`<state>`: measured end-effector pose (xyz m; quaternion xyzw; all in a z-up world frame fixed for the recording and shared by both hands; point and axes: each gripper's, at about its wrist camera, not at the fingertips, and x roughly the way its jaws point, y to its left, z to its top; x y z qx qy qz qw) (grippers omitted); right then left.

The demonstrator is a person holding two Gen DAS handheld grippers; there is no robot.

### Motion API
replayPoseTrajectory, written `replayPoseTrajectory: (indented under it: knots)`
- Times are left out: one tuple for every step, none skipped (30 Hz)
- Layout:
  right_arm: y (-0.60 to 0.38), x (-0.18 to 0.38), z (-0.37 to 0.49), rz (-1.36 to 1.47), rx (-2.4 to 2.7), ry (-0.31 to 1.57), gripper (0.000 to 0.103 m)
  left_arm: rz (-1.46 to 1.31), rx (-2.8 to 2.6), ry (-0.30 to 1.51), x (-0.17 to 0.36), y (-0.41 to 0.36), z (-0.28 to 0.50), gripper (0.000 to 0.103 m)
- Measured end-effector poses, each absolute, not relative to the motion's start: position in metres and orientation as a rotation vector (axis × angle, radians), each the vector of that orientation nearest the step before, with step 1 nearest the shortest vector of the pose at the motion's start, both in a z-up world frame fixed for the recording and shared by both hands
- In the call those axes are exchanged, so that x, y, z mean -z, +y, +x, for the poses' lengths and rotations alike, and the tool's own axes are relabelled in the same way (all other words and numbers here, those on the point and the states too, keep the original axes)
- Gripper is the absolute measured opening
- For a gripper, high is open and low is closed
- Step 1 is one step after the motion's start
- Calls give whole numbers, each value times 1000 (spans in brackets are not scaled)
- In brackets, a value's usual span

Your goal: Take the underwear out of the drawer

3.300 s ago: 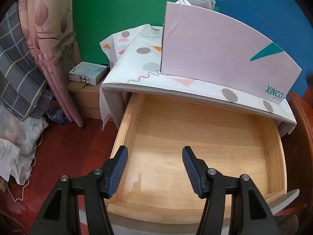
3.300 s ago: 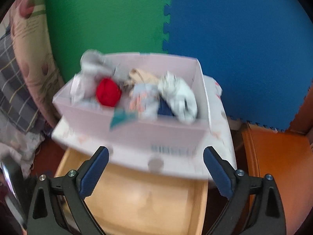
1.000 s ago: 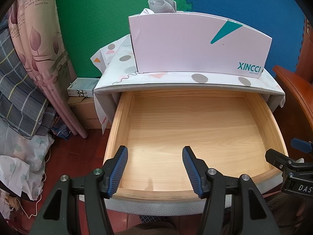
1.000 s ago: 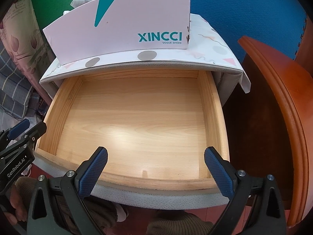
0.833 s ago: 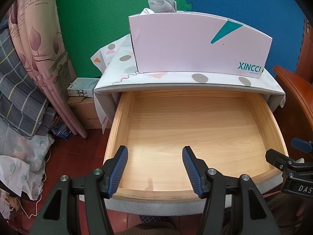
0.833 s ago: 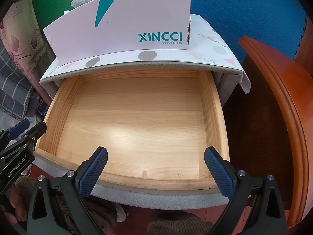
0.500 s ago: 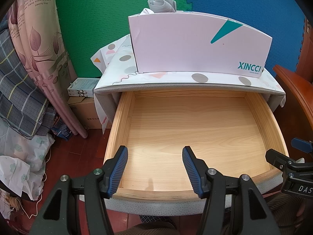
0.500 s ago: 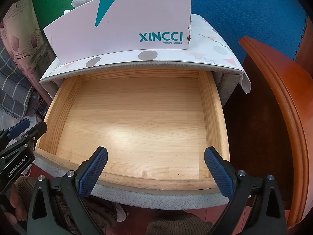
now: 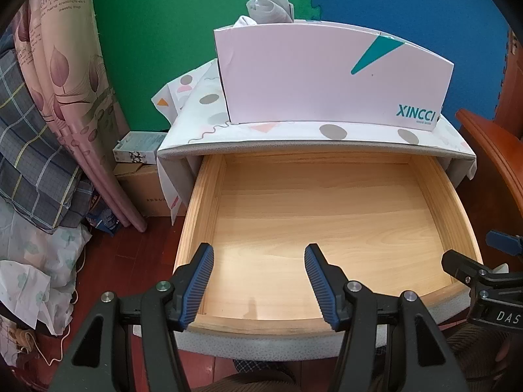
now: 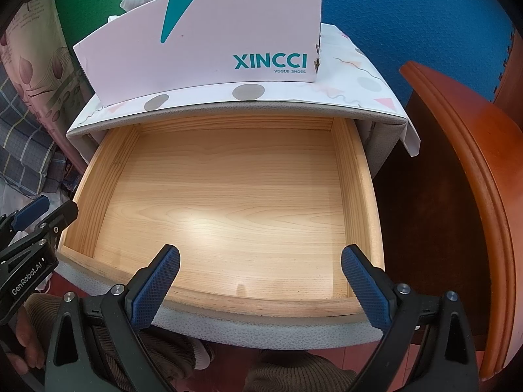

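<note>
**At the near rim of an empty drawer, both claws wait released**

In the drawer (image 9: 327,225), pulled well out toward the near side, there is only bare pale wood. No cloth shows on its floor or against its walls in either wrist view. The left claw (image 9: 258,251) hangs over the near left part of the drawer, released, with its blue pads wide apart and nothing between them. The right claw (image 10: 260,253) hangs over the near rim further right, spread even wider and also grasping nothing.

A few seconds back the right claw was raised over the box (image 9: 310,78), looking down on the rolled garments inside it. It has since come down beside the left claw, and over the last second neither claw has shifted.

The underwear is not in the drawer. The only garments in sight are the pale grey rolls (image 9: 269,5) poking above the far left corner of the box. The box stands on the patterned cover (image 9: 202,121) of the cabinet top, just beyond the drawer. Its near wall hides the rest of its contents from here.

An empty drawer, two empty claws and cloth showing only in the box suggest the taking-out is finished. What remains seems to be drawing back, or perhaps pushing the drawer shut. The frames cannot rule out a piece hidden under the cabinet top at the far end.
</note>
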<state>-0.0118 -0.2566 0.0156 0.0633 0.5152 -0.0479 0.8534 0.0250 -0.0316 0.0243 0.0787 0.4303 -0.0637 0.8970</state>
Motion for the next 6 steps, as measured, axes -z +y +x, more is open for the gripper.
replayPoseTrajectory:
  knots:
    - [-257, -16, -12, 133, 101, 1084, 98, 163, 133, 890, -24, -32, 25, 59]
    - [-257, -16, -12, 133, 101, 1083, 98, 163, 136, 890, -24, -32, 25, 59]
    - [-257, -16, -12, 134, 102, 1083, 98, 165, 135, 890, -24, -32, 25, 59]
    - [-257, -16, -12, 134, 101, 1084, 98, 165, 135, 890, -24, -32, 25, 59]
    - [-257, -16, -12, 134, 101, 1084, 98, 163, 139, 893, -24, -33, 25, 59]
    - [-257, -16, -12, 133, 101, 1083, 98, 162, 137, 895, -24, -33, 26, 59]
